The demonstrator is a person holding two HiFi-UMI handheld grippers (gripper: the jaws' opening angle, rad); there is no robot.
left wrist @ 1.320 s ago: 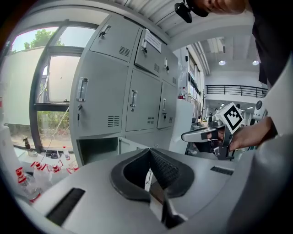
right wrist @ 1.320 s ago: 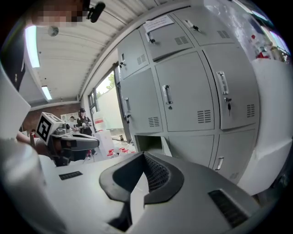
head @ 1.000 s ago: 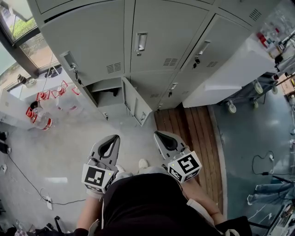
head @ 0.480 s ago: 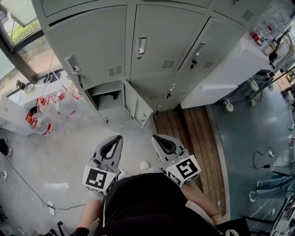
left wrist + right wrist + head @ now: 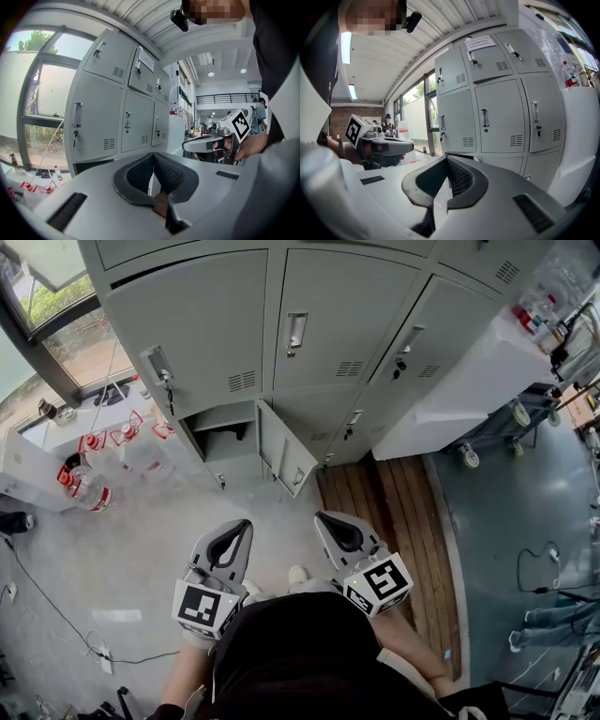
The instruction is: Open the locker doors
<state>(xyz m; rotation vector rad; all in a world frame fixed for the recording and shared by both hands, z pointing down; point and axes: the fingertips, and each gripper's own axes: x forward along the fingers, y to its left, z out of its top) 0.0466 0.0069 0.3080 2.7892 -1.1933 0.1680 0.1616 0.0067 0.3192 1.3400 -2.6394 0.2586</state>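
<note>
Lockers, head view: grey lockers (image 5: 319,324) are filling the top of the frame, most doors sitting closed.
Compartment, head view: one low compartment (image 5: 223,435) left of centre is standing open, its door (image 5: 284,454) swung out, its inside too dark to read.
Grippers, head view: left gripper (image 5: 241,526) and right gripper (image 5: 323,517) are hanging at lower centre, well apart from the lockers.
Left gripper view: jaws are pressing together, holding nothing.
Right gripper view: jaws are meeting, empty.
</note>
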